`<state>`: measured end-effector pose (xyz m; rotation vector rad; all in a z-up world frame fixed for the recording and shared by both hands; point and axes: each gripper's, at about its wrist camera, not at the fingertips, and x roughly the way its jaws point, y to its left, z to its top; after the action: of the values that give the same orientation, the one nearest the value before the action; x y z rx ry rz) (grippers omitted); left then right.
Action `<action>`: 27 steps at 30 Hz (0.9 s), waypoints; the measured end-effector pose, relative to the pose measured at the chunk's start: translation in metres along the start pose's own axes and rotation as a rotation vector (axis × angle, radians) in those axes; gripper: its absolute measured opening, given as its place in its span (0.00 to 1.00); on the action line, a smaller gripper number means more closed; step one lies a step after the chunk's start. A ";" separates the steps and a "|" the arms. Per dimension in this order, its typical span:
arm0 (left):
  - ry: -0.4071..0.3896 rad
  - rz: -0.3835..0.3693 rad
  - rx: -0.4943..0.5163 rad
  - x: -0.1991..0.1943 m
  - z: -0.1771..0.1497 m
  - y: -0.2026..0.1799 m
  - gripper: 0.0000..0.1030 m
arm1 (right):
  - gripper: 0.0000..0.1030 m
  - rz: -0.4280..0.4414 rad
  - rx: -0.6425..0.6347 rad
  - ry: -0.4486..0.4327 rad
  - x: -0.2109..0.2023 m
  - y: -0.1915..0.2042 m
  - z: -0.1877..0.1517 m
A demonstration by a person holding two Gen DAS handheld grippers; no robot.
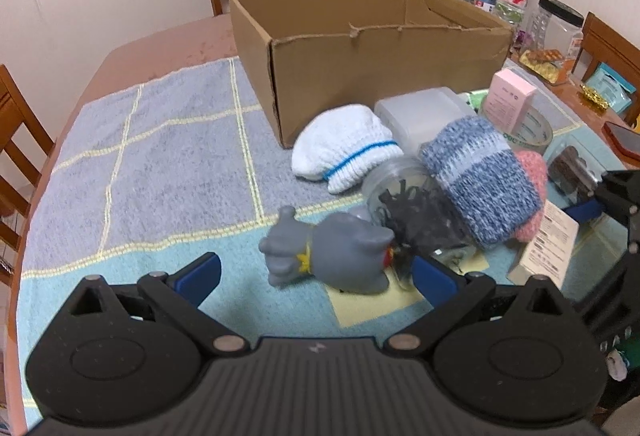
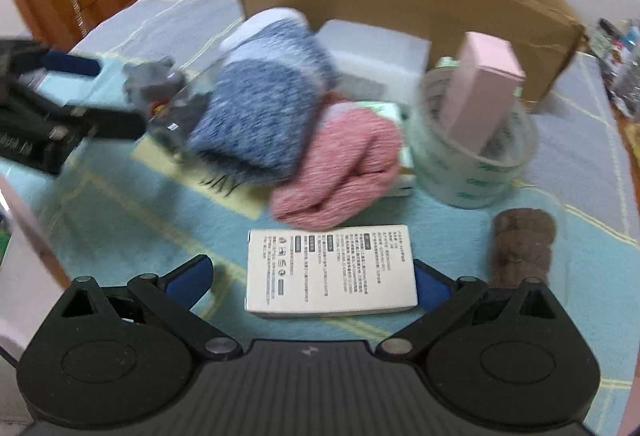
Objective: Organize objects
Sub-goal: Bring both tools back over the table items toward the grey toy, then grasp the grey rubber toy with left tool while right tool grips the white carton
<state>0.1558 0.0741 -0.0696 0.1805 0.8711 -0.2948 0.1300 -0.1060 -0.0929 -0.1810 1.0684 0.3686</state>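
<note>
The table [image 1: 168, 32], reddish-brown at its bare far edge, carries a blue checked cloth [image 1: 160, 156] over most of its top, and on the cloth, at about 12 o'clock from the left gripper, stands the open cardboard box [image 1: 360, 68], the largest thing of the clutter. In front of the box lies the pile to be sorted: a blue-and-white knitted piece [image 1: 480, 180] at 1 o'clock, leaning on a clear jar [image 1: 404, 204] that lies on its side with dark bits inside; a white knitted cap [image 1: 344, 152] with a blue stripe just beyond the jar toward 12; a frosted white plastic box [image 1: 420, 112] between cap and cardboard. A pink knitted piece [image 2: 344, 164] touches the blue one at 12 o'clock in the right wrist view, and at 1 o'clock a roll of clear tape [image 2: 472, 152] has a pink carton [image 2: 484, 92] standing tilted inside its ring. The grey rubber toy [image 1: 332, 256] lies on its side at 12 o'clock between the left gripper [image 1: 316, 272] fingers, whose blue pads stand wide apart, touching nothing. The right gripper [image 2: 312, 276] is likewise spread wide, its pads flanking a white printed box [image 2: 328, 268] that lies flat on the cloth; whether the right-hand pad touches it I cannot tell. A brown fuzzy roll [image 2: 520, 244] lies at 2 o'clock, near that gripper.
</note>
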 end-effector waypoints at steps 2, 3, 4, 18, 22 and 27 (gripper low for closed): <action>-0.015 0.012 -0.010 0.002 0.002 0.002 0.98 | 1.00 -0.026 -0.040 -0.007 0.001 0.006 -0.002; -0.025 0.012 -0.018 0.004 0.003 0.004 0.98 | 1.00 -0.022 -0.038 -0.011 0.002 0.007 -0.002; -0.029 0.005 -0.024 0.006 0.003 0.005 0.98 | 1.00 -0.022 -0.035 -0.011 0.002 0.006 -0.002; -0.054 -0.024 0.038 0.010 0.003 0.017 0.99 | 1.00 -0.032 -0.020 -0.050 0.003 0.008 -0.009; -0.059 -0.037 0.040 0.014 0.002 0.016 0.99 | 1.00 -0.036 -0.015 -0.058 0.003 0.009 -0.009; -0.032 -0.119 -0.052 0.024 0.002 0.026 0.94 | 1.00 -0.042 -0.004 -0.064 0.004 0.011 -0.013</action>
<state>0.1807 0.0931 -0.0861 0.0755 0.8586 -0.3843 0.1170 -0.0992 -0.1024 -0.1936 0.9998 0.3365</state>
